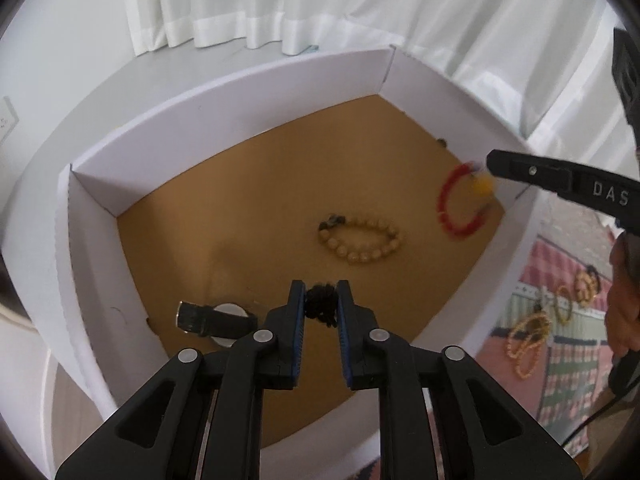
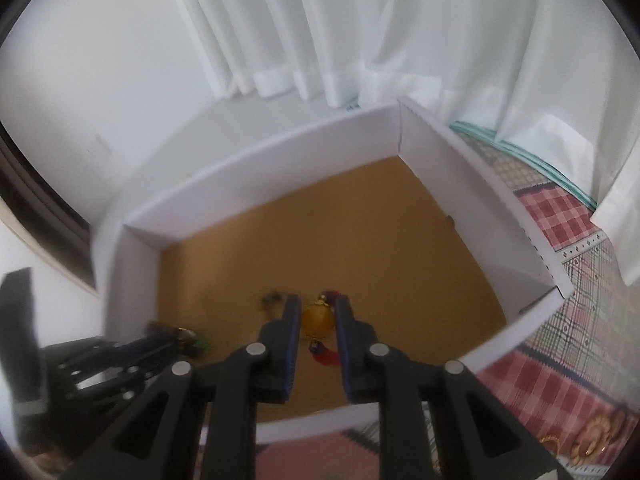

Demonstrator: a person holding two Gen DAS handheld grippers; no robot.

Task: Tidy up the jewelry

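Both my hands are over the white box (image 1: 96, 196), pointing steeply down at its brown floor. My left hand-held gripper (image 1: 322, 300) stands narrow around a small black beaded piece (image 1: 320, 304), which sits between the pads and looks lightly pinched, though I can't be sure how firmly. My right hand-held gripper (image 2: 318, 320) is narrow too, closed on the amber bead (image 2: 316, 320) of a red bracelet (image 1: 456, 204), whose red loop hangs below the fingers, over the box's right side near the wall. What the coming move turns on, as I judge it, is what lies straight below each load. Beyond the left fingertips, toward the middle of the floor, lies a cream bead bracelet (image 1: 360, 240), its long axis running left to right; a black-strapped watch (image 1: 216, 320) lies just left of my left gripper, near the front wall. The red bracelet is well apart from both, so my right hand has the clearer drop; my left should let go short of the cream bracelet and right of the watch. More gold-toned bracelets (image 1: 528, 340) wait outside on the checked cloth (image 2: 560, 216), nearer my right hand.
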